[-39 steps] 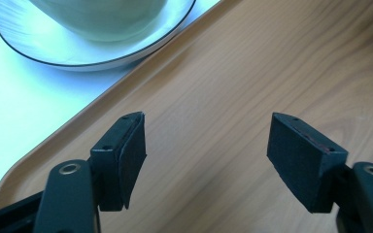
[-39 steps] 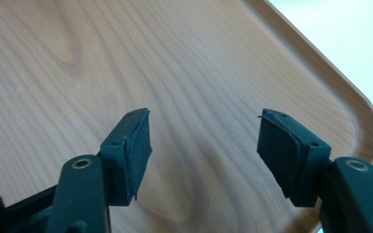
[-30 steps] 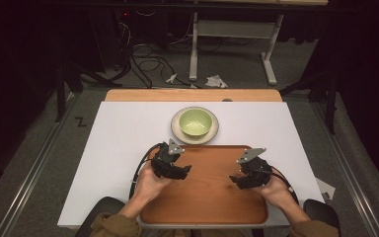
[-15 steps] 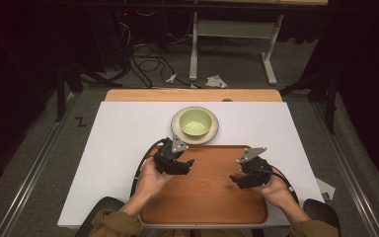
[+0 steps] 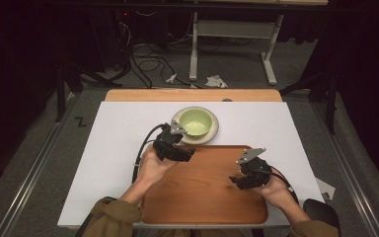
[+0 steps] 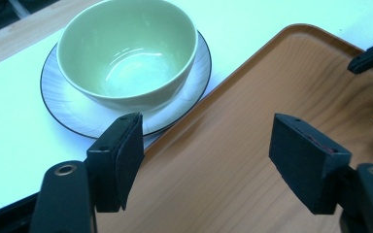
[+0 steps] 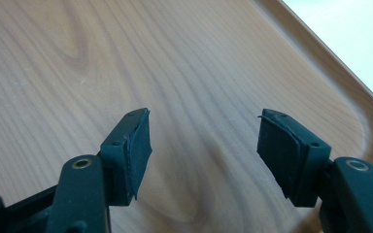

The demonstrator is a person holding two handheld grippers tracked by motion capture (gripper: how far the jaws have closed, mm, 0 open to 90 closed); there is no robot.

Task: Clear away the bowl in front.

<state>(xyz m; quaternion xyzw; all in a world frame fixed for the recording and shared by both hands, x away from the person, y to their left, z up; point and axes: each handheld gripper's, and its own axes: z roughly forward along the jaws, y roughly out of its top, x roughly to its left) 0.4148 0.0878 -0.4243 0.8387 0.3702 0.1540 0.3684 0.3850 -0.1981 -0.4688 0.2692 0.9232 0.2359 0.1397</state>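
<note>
Bowl: the green bowl sits upright and empty in the middle of the plate; that pairing is what my left hand is heading for, so I treat it as the thing in hand; it lies on the white table just past the far left corner of the tray

Plate: pale with a dark rim, flat on the table; its near edge is just beside the tray's corner, and I cannot tell whether it touches or slightly overlaps; carrying the bowl on it would move both as one

Left gripper: my left gripper hangs over the tray's far left corner with jaws spread wide and nothing between them; the left pad lines up with the plate's near rim, which I judge is the edge I mean to take

Tray: the wooden tray lies bare in front of me, probably as the landing spot for the dishes

Right gripper: my right gripper is held low over the tray's right part, jaws wide apart and empty, well apart from the bowl; I judge it waits there out of the way, or ready to steady the tray

Risk: the bowl merely rests on the plate, so a tilted lift could let it slide
</note>
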